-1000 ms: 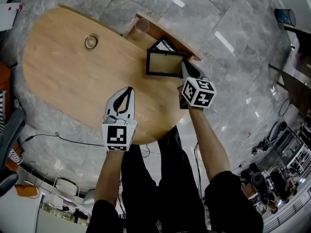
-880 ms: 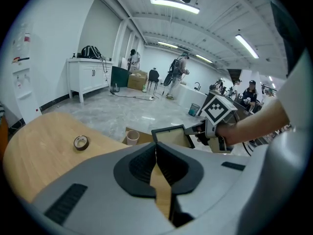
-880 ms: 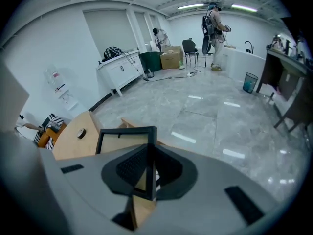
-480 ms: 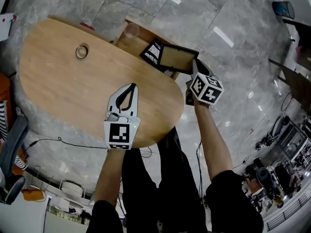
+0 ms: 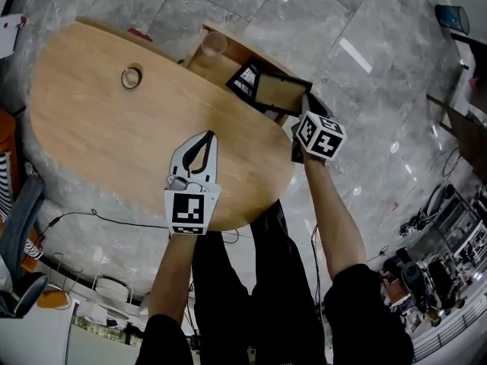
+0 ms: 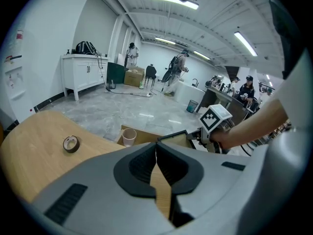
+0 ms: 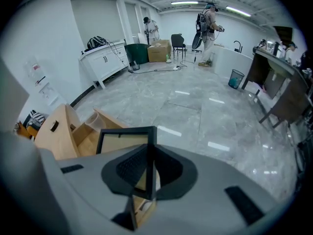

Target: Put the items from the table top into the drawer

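Black frame (image 7: 121, 142) edge between right gripper (image 7: 147, 151) fingers (image 7: 168, 173)

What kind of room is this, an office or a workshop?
Probably an open workshop or lab: strip lights overhead, a grey stone-tile floor, and benches with gear along one side.

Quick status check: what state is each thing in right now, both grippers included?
Drawer: open.
Cup: upright in the drawer.
Picture frame: held tilted above the drawer.
Tape roll: lying flat on the table, untouched.
Left gripper: shut, empty.
Right gripper: shut on the picture frame's edge.
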Demonstrator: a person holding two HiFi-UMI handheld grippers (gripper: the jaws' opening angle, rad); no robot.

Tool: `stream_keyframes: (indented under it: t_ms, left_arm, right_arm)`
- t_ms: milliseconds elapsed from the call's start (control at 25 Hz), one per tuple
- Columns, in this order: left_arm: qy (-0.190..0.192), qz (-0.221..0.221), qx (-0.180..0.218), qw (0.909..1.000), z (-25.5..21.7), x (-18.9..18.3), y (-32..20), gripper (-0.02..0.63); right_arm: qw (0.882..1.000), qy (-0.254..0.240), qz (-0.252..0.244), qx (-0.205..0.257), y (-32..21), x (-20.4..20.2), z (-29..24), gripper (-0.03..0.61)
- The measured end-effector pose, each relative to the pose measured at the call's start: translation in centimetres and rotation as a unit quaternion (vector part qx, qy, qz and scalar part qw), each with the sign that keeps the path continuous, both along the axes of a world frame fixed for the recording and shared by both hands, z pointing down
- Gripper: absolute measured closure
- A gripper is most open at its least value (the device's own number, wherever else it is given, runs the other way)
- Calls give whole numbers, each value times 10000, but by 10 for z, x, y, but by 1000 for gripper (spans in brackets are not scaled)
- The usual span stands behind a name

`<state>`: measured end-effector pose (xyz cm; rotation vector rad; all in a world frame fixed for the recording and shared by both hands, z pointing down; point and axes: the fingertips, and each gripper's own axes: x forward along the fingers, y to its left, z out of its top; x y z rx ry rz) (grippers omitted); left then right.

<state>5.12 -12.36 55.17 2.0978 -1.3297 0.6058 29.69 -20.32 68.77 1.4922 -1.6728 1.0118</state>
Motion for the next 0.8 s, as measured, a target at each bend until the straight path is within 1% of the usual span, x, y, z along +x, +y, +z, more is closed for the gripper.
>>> stream_keyframes:
  t_ms: [240,440,800]
  left_arm:
    - [-30,-148,-64,9999,7,-19,5,598]
    - [-25,-230,-110,9997,14,-30,11,598]
    - [-62,-367,-169,9992,18,-47,22,598]
  right_arm:
    - [9993,4,-333,-171,-1,-26,15,525]
    - [9978,100,-587,-281,-2,-39,24,525]
    - [9957,14,-774,-512,1,-62,36,522]
